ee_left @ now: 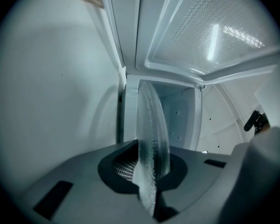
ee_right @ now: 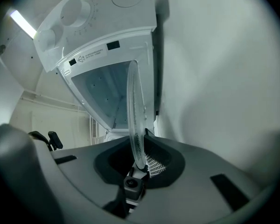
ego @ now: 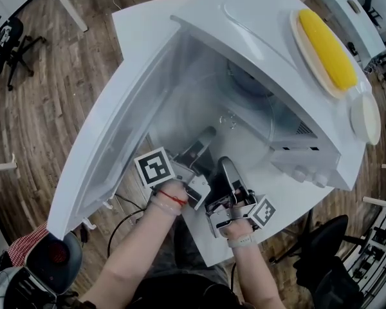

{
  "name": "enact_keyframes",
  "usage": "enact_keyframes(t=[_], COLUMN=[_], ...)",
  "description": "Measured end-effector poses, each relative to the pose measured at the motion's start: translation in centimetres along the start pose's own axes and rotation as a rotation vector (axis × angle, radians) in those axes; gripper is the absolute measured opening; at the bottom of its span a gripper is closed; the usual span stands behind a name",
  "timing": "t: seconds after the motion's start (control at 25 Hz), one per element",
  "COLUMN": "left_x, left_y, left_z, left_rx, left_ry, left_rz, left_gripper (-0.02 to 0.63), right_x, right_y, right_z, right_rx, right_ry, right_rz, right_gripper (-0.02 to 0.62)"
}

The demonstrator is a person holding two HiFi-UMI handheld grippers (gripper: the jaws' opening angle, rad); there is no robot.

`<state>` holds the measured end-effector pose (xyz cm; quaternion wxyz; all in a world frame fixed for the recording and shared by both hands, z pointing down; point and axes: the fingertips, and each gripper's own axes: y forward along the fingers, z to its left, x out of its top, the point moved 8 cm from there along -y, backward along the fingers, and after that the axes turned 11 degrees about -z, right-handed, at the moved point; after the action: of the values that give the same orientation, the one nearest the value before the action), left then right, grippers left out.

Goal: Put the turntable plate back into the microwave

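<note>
The clear glass turntable plate (ego: pixel 244 118) lies partly inside the open white microwave (ego: pixel 257 18), and both grippers hold its near rim. My left gripper (ego: pixel 204 141) is shut on the rim from the left. My right gripper (ego: pixel 226 169) is shut on it just to the right. In the left gripper view the plate (ee_left: pixel 151 134) stands edge-on between the jaws of the left gripper (ee_left: pixel 149 171), with the cavity beyond. The right gripper view shows the plate (ee_right: pixel 134 120) edge-on in the right gripper (ee_right: pixel 139 160), in front of the microwave's cavity (ee_right: pixel 107 92).
The microwave door (ego: pixel 116 127) hangs open to the left. On the microwave's top sit a plate with a yellow item (ego: pixel 328 44) and a small white dish (ego: pixel 365 118). Control knobs (ego: pixel 302 172) are at the front right. Chairs and table legs stand on the wooden floor around.
</note>
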<state>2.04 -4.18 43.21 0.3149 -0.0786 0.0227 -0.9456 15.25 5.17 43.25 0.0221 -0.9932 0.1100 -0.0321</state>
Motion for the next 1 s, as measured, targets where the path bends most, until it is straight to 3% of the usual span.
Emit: enact_keyframes(t=[0.16,0.44,1.0], left_x=[-0.1,0.3,0.6], left_y=[-0.1,0.9,2.1], left_z=[-0.1,-0.3,-0.1], left_rx=[-0.006,-0.004,-0.032], left_ry=[0.039,0.041,-0.043], left_rz=[-0.004,0.003,0.008], left_gripper=[0.034,0.034,0.034], right_x=[0.2,0.7,1.1], right_y=[0.1,0.8,1.6], right_z=[0.2,0.4,0.7], right_rx=[0.011,0.017,0.021], right_ry=[-0.072,-0.058,-0.064], right_rz=[0.010,-0.003,-0.025], right_gripper=[0.055,0.054,0.055])
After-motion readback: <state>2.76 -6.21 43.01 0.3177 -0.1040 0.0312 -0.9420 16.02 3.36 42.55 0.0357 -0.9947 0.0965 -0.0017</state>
